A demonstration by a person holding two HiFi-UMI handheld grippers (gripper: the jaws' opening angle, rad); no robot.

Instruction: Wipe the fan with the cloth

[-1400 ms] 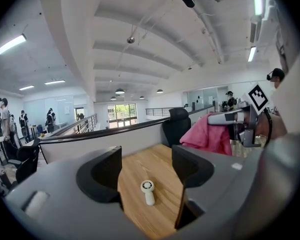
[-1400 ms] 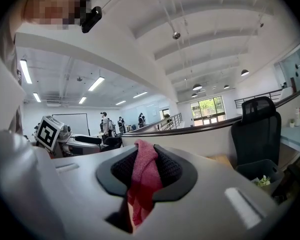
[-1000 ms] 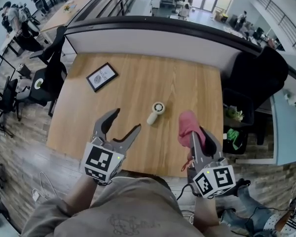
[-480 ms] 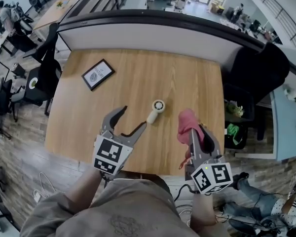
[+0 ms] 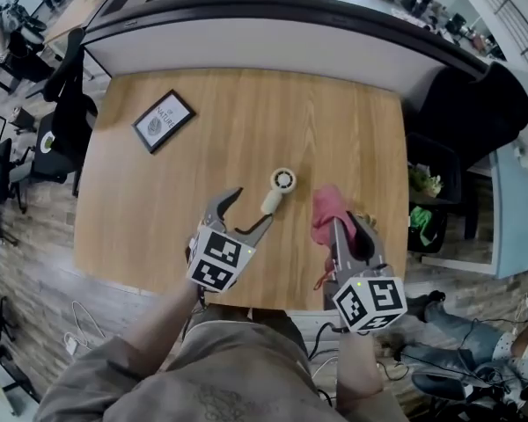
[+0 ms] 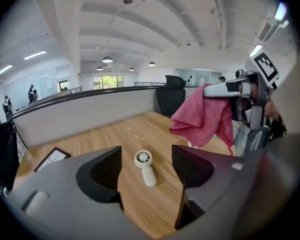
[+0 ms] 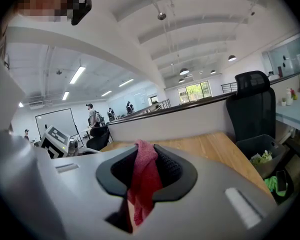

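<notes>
Pink cloth (image 7: 141,181) tight in right gripper (image 7: 146,153); fan (image 6: 145,167) beyond wide-apart left gripper (image 6: 146,152).

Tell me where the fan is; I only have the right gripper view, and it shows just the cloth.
Observer: The fan lies on the table, left of the cloth and apart from it.
Operator: Is the left gripper on it?
Observer: No. The left gripper is open; the fan lies ahead of its jaws, ungripped.
Operator: Anything else on the table?
Observer: A framed picture, near the far left corner.
</notes>
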